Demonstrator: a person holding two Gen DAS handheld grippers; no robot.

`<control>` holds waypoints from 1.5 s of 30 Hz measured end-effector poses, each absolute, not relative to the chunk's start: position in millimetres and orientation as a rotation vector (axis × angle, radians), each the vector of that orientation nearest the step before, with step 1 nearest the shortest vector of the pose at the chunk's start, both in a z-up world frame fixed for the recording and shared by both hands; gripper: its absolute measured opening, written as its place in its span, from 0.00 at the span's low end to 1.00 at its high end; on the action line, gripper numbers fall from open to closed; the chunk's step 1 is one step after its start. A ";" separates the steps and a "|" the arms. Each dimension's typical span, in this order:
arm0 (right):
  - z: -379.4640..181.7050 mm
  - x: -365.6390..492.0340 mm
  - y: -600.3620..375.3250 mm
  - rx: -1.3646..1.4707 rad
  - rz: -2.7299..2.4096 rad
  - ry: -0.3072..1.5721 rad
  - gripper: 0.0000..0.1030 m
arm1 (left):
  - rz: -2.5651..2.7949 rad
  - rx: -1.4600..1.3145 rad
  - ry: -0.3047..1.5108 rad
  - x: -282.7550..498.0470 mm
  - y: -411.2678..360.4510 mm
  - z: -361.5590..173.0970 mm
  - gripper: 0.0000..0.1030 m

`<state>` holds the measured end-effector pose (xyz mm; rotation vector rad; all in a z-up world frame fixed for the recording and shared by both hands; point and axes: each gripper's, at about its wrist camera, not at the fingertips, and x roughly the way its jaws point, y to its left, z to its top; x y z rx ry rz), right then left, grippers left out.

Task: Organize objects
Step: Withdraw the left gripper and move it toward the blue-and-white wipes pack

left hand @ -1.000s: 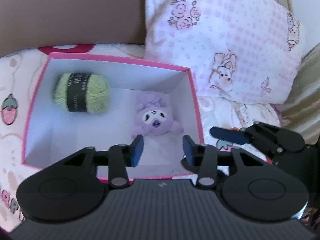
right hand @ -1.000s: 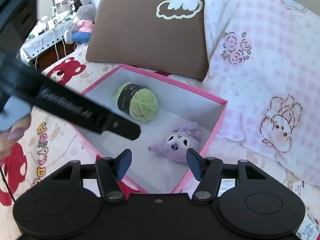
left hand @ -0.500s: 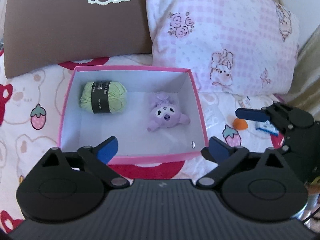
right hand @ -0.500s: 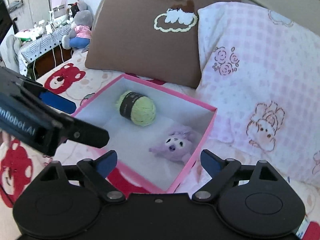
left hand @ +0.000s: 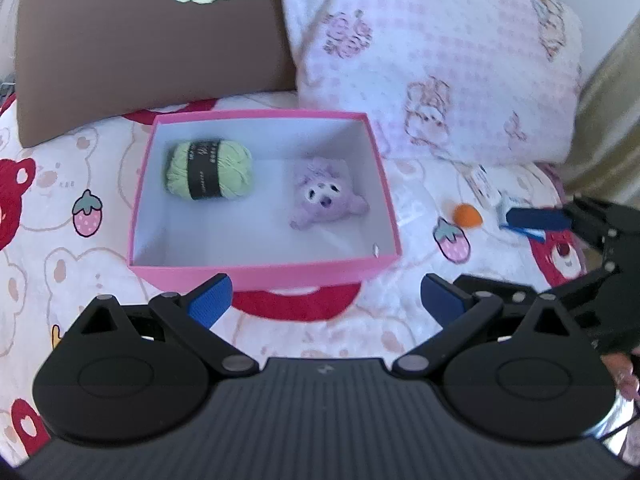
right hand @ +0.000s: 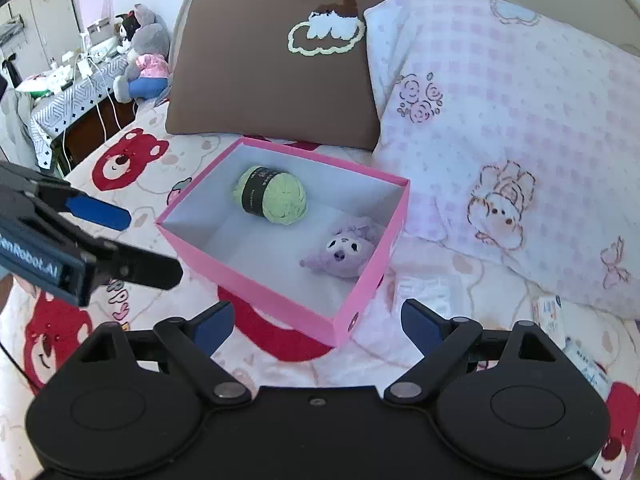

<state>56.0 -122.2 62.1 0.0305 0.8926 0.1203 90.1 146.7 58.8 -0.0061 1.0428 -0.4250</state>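
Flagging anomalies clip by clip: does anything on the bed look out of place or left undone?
Mostly tidy: the green yarn ball and purple plush toy lie inside the pink box. A small orange ball and some small packets lie loose on the bedsheet beside the box, not yet put away.

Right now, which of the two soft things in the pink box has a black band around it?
The green yarn ball, at the left of the pink box. The purple plush toy beside it has a white face and no band.
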 end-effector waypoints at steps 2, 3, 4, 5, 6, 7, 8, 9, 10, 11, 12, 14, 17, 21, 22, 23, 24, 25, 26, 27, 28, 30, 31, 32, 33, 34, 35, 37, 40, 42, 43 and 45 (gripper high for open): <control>65.9 48.7 -123.5 0.039 0.122 0.893 0.90 | -0.431 0.012 1.053 84.5 144.9 59.3 0.99; 68.1 44.4 -124.7 0.046 0.123 0.893 0.90 | -0.432 0.026 1.057 81.2 143.4 59.5 0.99; 69.8 40.8 -125.7 0.050 0.122 0.895 0.90 | -0.436 0.042 1.060 78.2 141.7 59.8 0.99; 71.4 38.4 -127.0 0.052 0.122 0.897 0.90 | -0.439 0.057 1.060 75.2 139.7 60.1 0.99; 72.7 35.5 -127.9 0.055 0.123 0.900 0.91 | -0.447 0.076 1.059 71.3 136.8 60.5 0.99; 73.4 32.1 -129.1 0.060 0.122 0.903 0.91 | -0.454 0.090 1.057 68.1 134.6 61.0 0.99; 74.0 29.2 -130.3 0.064 0.119 0.906 0.91 | -0.461 0.103 1.054 64.8 132.1 61.4 0.99; 74.4 25.8 -131.7 0.067 0.113 0.909 0.91 | -0.471 0.114 1.050 61.2 129.4 61.9 0.99; 74.8 22.7 -132.7 0.069 0.106 0.910 0.91 | -0.484 0.125 1.047 57.6 126.4 62.3 0.99; 75.2 19.8 -133.4 0.068 0.102 0.912 0.91 | -0.493 0.132 1.045 54.4 123.3 62.7 0.99; 75.4 16.3 -134.6 0.065 0.100 0.918 0.91 | -0.503 0.136 1.044 51.5 120.2 62.8 0.99; 75.5 10.4 -136.4 0.053 0.103 0.931 0.91 | -0.523 0.138 1.051 47.2 114.0 61.7 0.99; 75.7 -2.3 -141.1 0.040 0.088 0.935 0.91 | -0.548 0.118 1.068 43.1 103.4 57.8 0.99; 73.7 -19.8 -153.7 0.054 0.052 0.936 0.91 | -0.599 0.118 1.083 37.9 87.4 51.9 0.99; 73.0 -23.8 -155.7 0.050 0.046 0.937 0.91 | -0.608 0.123 1.089 36.4 83.1 49.8 0.99; 72.1 -27.5 -157.7 0.042 0.042 0.941 0.91 | -0.615 0.130 1.096 35.0 79.5 47.4 0.99; 70.8 -31.5 -160.1 0.031 0.038 0.944 0.91 | -0.623 0.137 1.103 33.0 75.4 45.2 0.99; 69.5 -34.7 -161.5 0.018 0.037 0.948 0.91 | -0.629 0.144 1.111 31.2 71.8 43.4 0.99; 68.3 -37.6 -162.9 0.005 0.038 0.953 0.91 | -0.635 0.150 1.117 29.7 68.2 41.6 0.99; 67.0 -41.2 -165.0 -0.007 0.033 0.954 0.91 | -0.641 0.155 1.122 28.1 64.8 39.9 0.99; 65.9 -44.1 -166.5 -0.014 0.026 0.953 0.91 | -0.646 0.156 1.125 26.7 61.9 38.8 0.99; 63.6 -50.1 -169.8 -0.027 0.024 0.954 0.91 | -0.650 0.152 1.134 24.2 56.6 36.2 0.99; 62.1 -52.3 -171.3 -0.032 0.022 0.955 0.91 | -0.655 0.153 1.139 23.3 53.7 34.6 0.99; 60.0 -54.6 -173.3 -0.037 0.019 0.956 0.91 | -0.655 0.155 1.144 22.8 50.6 33.1 0.99; 58.2 -56.0 -174.9 -0.040 0.016 0.956 0.91 | -0.654 0.157 1.151 22.1 46.7 31.0 0.99; 56.1 -57.5 -177.4 -0.040 0.013 0.957 0.91 | -0.658 0.162 1.158 21.9 42.5 28.8 0.99; 53.8 -59.1 -180.6 -0.037 0.008 0.956 0.91 | -0.662 0.166 1.164 22.0 38.7 26.9 0.99; 48.0 -63.5 -190.0 -0.019 -0.008 0.950 0.91 | -0.671 0.166 1.177 22.6 30.0 22.7 0.99; 40.0 -69.6 -209.2 0.031 -0.033 0.937 0.91 | -0.686 0.172 1.197 25.2 16.9 17.3 0.99; 34.0 -75.3 -226.5 0.096 -0.040 0.914 0.91 | -0.702 0.185 1.203 25.1 7.2 15.8 0.99; 31.1 -78.7 -234.4 0.128 -0.052 0.901 0.91 | -0.708 0.193 1.206 25.4 2.3 15.0 0.99; 24.7 -86.0 -252.0 0.186 -0.082 0.870 0.91 | -0.719 0.212 1.207 26.2 -8.6 13.4 0.99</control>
